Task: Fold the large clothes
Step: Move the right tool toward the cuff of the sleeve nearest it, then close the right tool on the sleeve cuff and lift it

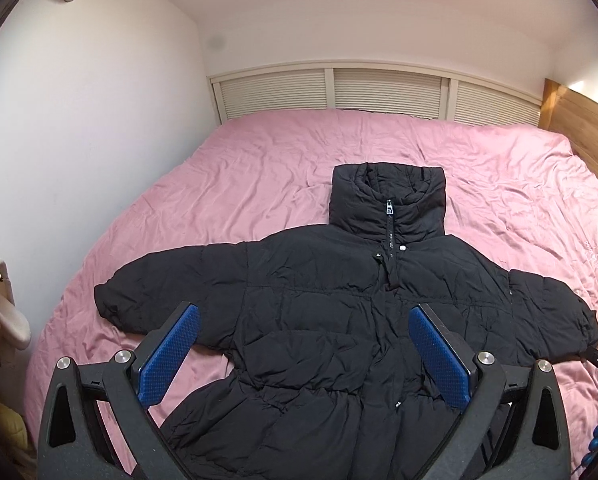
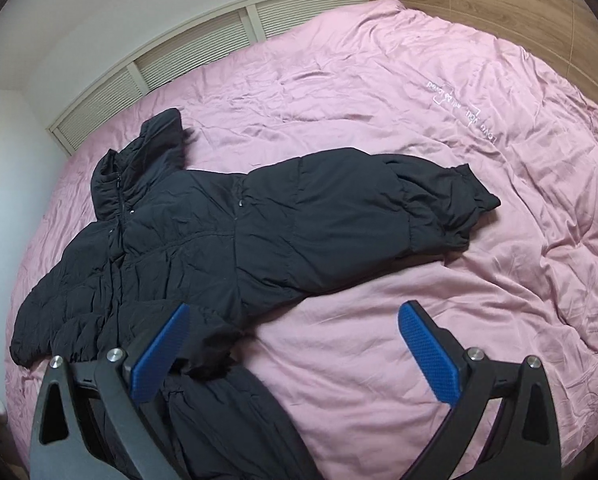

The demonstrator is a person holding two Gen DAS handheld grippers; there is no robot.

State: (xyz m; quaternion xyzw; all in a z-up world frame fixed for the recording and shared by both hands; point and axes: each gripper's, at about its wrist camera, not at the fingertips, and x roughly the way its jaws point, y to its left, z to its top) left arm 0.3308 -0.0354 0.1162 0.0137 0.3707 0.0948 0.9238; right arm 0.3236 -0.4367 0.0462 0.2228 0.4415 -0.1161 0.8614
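Lying zipped and front-up on the pink bed (image 1: 283, 168), the black puffer jacket (image 1: 339, 312) spreads its sleeves toward nine and three o'clock; left tool (image 1: 303, 354) and right tool (image 2: 294, 350) both gape wide, holding nothing.

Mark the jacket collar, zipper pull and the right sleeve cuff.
collar (image 1: 387, 196), left wrist view, front of the upright collar beside the zipper.
zipper pull (image 1: 388, 209), left wrist view, metal tab at the top of the zip.
right sleeve cuff (image 2: 473, 196), right wrist view, gathered end of the sleeve.
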